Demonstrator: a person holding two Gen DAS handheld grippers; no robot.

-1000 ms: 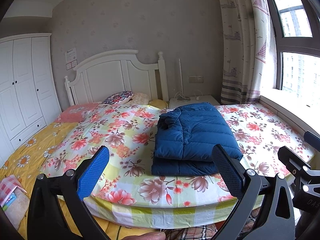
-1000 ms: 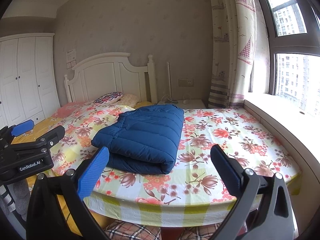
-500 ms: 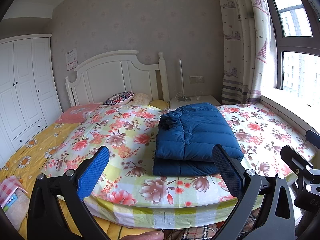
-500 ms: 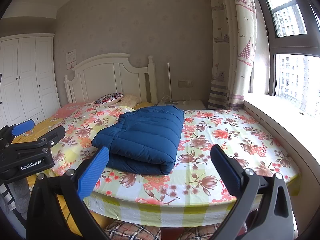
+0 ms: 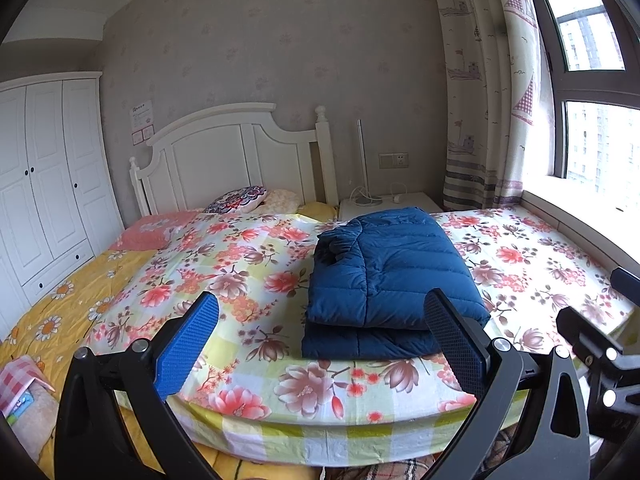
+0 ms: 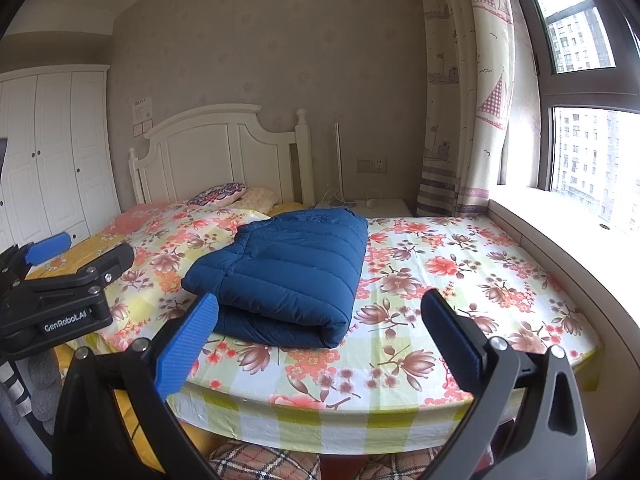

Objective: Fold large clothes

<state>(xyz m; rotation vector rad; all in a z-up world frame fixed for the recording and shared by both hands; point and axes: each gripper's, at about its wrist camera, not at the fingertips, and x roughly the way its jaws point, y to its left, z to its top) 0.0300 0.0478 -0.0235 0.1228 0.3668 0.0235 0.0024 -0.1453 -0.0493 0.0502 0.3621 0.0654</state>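
Observation:
A dark blue quilted down jacket lies folded into a thick rectangle on the floral bed sheet; it also shows in the right wrist view. My left gripper is open and empty, held off the foot of the bed, short of the jacket. My right gripper is open and empty too, held off the bed's foot edge. The left gripper's body appears at the left of the right wrist view.
A white headboard and pillows stand at the far end. A white wardrobe is at the left, a nightstand and curtain at the right by the window sill. Plaid fabric lies below the bed's foot.
Both views have shifted very slightly; the jacket lies as before and both grippers stay open.

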